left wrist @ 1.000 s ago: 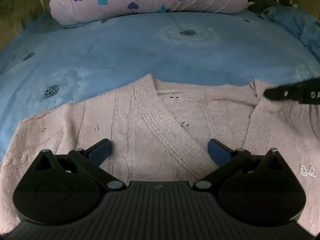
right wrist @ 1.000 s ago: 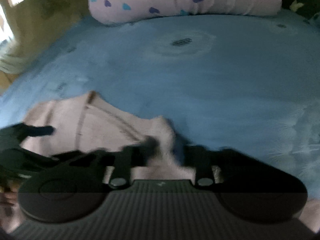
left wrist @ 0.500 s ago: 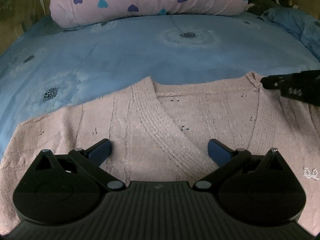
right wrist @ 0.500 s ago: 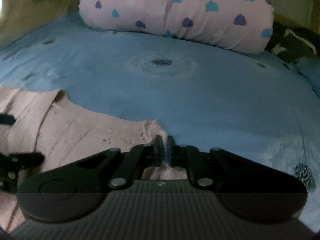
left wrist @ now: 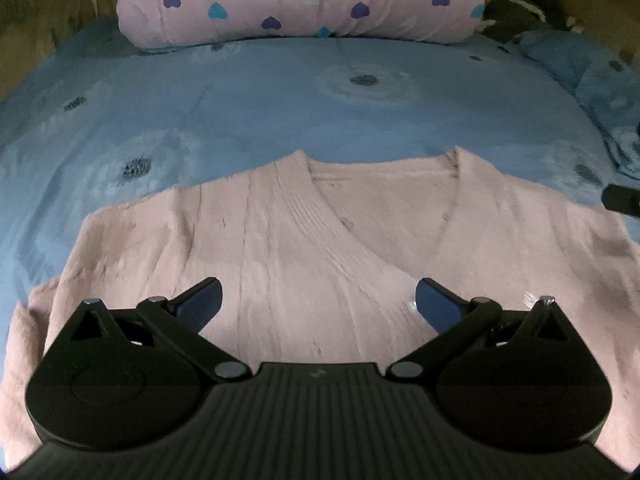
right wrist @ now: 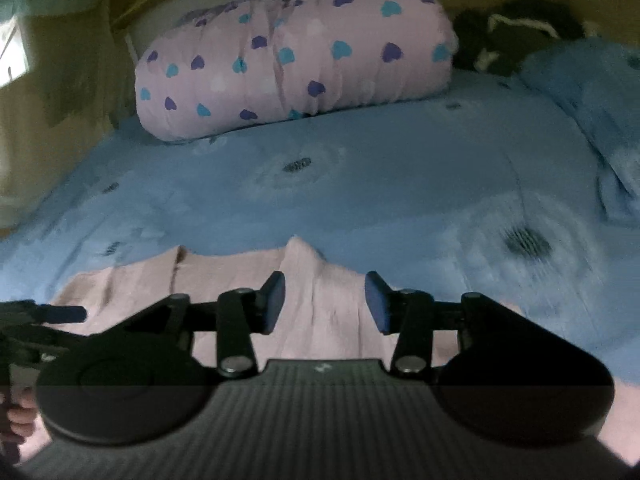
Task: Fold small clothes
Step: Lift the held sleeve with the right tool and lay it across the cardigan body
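So the thing being folded is a pale pink knit cardigan [left wrist: 304, 248], lying flat and face up on a bed with a blue bedsheet [left wrist: 248, 112] that has a faded dandelion-type print. It's got a deep V-neck with a wide ribbed band running down the front edges, and the two front panels overlap where the V closes. The knit looks soft and a bit fuzzy, with faint vertical lines in it and a few tiny dark specks. There's a small silvery detail low on one front panel, too small to make out. The shoulders are spread out wide and the collar points toward the head of the bed, where a rolled pink quilt [left wrist: 304, 0] with blue and purple hearts sits. Next to that there's a dark bundle [left wrist: 516, 8] and some crumpled blue bedding [left wrist: 592, 64].

The left gripper [left wrist: 319, 302] hovers over the cardigan's chest, fingers spread wide, nothing between them.

The right gripper [right wrist: 325, 304] is over the shoulder by the collar, jaws opening, pads clear of the knit with just fabric showing below the gap. In the right wrist view a hand [right wrist: 22, 420] peeks in at the lower left edge.
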